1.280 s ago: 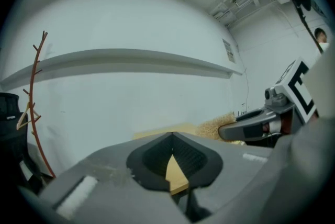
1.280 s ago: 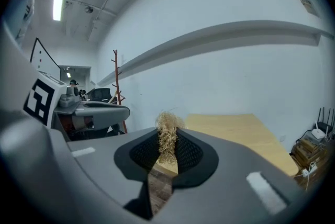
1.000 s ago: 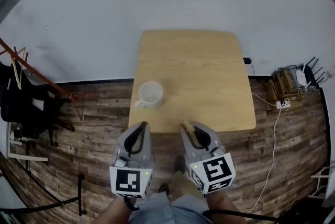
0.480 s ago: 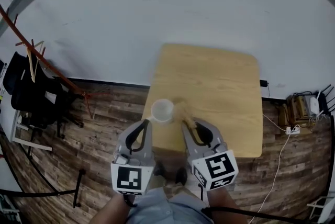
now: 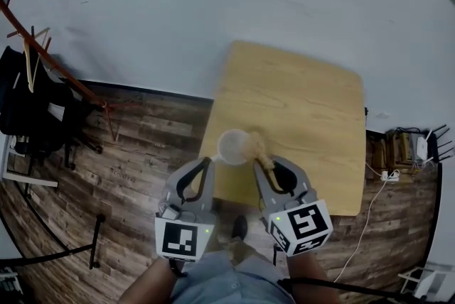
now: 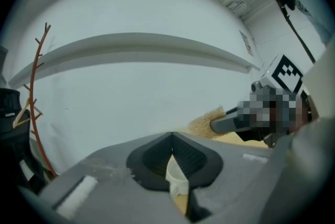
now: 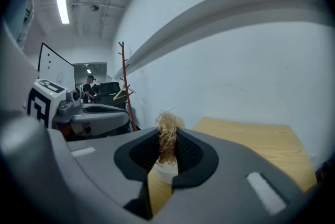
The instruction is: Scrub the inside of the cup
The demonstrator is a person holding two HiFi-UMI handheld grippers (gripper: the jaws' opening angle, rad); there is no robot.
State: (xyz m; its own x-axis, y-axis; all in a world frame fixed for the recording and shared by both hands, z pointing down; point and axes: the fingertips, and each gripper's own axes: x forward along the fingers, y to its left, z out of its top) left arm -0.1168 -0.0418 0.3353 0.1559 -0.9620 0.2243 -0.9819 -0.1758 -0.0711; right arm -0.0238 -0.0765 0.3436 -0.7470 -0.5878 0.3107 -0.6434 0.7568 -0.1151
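Observation:
A white cup [image 5: 231,146] stands at the near left corner of the light wooden table [image 5: 306,118]. My right gripper [image 5: 264,164] is shut on a brush whose tan bristles [image 5: 254,146] lie against the cup's right rim. The same bristles [image 7: 167,134] stick up between the right jaws, with the cup [image 7: 166,171] just below them. My left gripper [image 5: 205,164] is shut with nothing in it, its tips close to the cup's left side. In the left gripper view the cup [image 6: 177,181] shows just past the closed left gripper [image 6: 171,136], and the brush [image 6: 207,122] comes in from the right.
A red coat stand [image 5: 71,86] with hangers and a dark chair [image 5: 28,125] stand on the wooden floor at the left. Cables and a router [image 5: 405,146] lie on the floor to the right of the table. A white wall runs behind the table.
Both grippers have come forward to the cup. The brush head has gone from the table's front edge up to the cup's right rim. The left gripper stayed shut.

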